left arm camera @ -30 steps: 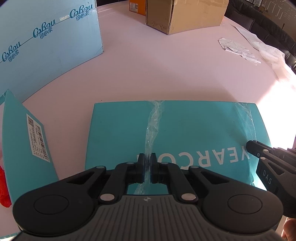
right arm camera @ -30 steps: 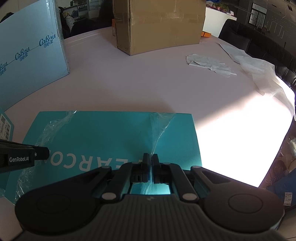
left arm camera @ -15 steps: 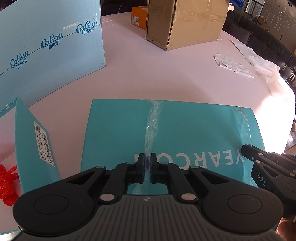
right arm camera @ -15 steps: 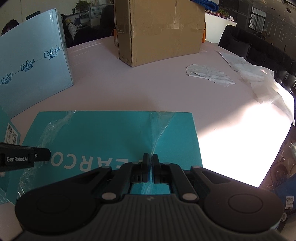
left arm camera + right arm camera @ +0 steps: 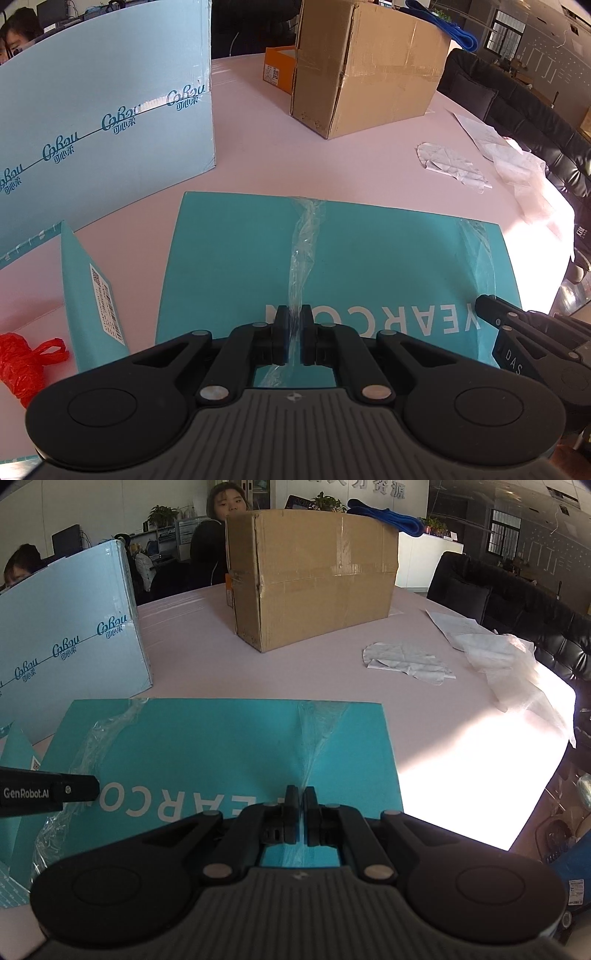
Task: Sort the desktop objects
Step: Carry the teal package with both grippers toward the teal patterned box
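My left gripper (image 5: 294,334) and right gripper (image 5: 300,814), jaws clenched on clear wrap strips (image 5: 301,258) of the teal box (image 5: 236,266), pale pink bench (image 5: 258,147) below, sunlit at right, cardboard carton (image 5: 314,576) and light-blue box (image 5: 103,110) behind, office beyond.

Teal box (image 5: 236,258): smooth matt card, white print. Film (image 5: 301,258): clear, crinkled, glossy plastic strips across box top. Left gripper (image 5: 294,332): matt black plastic, silver metal pins, ribbed grey body. Right gripper (image 5: 300,814): same finish. Carton (image 5: 325,576): brown corrugated cardboard, glossy tape bands, scuffed corners. Blue box (image 5: 103,110): pale smooth card, slight sheen, taped edge. Table (image 5: 251,147): smooth, pinkish, matt. Bag (image 5: 22,365): red thin crumpled plastic. Wrappers (image 5: 406,661): white, creased paper or film.
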`<state>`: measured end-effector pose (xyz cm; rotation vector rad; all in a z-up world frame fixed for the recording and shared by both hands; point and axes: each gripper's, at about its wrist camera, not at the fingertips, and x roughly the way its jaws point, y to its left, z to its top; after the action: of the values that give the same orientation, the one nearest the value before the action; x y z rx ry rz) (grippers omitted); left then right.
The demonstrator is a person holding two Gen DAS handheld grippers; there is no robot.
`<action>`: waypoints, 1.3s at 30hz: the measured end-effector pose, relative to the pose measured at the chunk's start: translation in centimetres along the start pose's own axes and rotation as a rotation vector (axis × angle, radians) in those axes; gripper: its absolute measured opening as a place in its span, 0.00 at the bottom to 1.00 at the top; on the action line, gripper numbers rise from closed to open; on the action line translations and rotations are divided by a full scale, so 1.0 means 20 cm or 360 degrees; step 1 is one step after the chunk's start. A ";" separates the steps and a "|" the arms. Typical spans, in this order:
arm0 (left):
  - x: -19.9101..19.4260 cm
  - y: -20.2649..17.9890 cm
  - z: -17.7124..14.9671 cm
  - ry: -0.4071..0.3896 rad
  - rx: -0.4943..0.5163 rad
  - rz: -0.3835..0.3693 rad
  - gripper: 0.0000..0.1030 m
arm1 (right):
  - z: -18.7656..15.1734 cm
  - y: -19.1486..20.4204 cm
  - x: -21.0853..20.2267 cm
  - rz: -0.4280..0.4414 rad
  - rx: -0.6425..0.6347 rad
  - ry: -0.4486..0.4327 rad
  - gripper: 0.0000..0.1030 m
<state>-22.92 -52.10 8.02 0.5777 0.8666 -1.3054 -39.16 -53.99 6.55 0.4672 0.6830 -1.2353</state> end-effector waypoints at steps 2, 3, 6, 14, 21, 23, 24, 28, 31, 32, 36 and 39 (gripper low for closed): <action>-0.02 0.01 0.00 -0.0010 -0.0006 0.0008 0.03 | 0.00 0.01 -0.01 0.0007 -0.0003 -0.0008 0.05; -0.04 0.01 -0.01 -0.0017 -0.0008 0.0013 0.03 | 0.01 0.01 -0.02 0.0011 -0.0004 -0.0013 0.05; -0.07 0.02 -0.01 -0.0033 -0.0017 0.0028 0.03 | 0.01 0.02 -0.04 0.0024 0.0002 -0.0028 0.05; -0.18 0.06 0.00 -0.0092 -0.0070 0.0029 0.03 | 0.04 0.04 -0.11 0.0043 -0.0027 -0.0081 0.05; -0.26 0.09 0.00 -0.0149 -0.0107 0.0003 0.03 | 0.08 0.06 -0.16 0.0038 -0.0049 -0.0127 0.05; -0.28 0.09 0.00 -0.0162 -0.0119 -0.0009 0.03 | 0.09 0.06 -0.18 0.0034 -0.0053 -0.0142 0.05; -0.29 0.09 0.00 -0.0171 -0.0121 -0.0013 0.03 | 0.09 0.06 -0.19 0.0031 -0.0051 -0.0150 0.05; -0.32 0.10 0.00 -0.0192 -0.0126 -0.0017 0.03 | 0.11 0.06 -0.20 0.0028 -0.0042 -0.0179 0.05; -0.33 0.11 0.00 -0.0202 -0.0140 -0.0010 0.03 | 0.11 0.06 -0.21 0.0040 -0.0042 -0.0189 0.05; -0.34 0.12 0.00 -0.0208 -0.0146 0.0000 0.03 | 0.11 0.07 -0.21 0.0045 -0.0043 -0.0191 0.05; -0.36 0.16 0.00 -0.0228 -0.0177 0.0035 0.03 | 0.13 0.10 -0.20 0.0078 -0.0055 -0.0205 0.05; -0.38 0.20 0.00 -0.0235 -0.0203 0.0064 0.03 | 0.14 0.14 -0.19 0.0109 -0.0069 -0.0212 0.05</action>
<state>-19.21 -46.98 13.75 0.3911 0.8058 -1.2305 -36.60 -52.35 11.10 0.3663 0.5750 -1.1739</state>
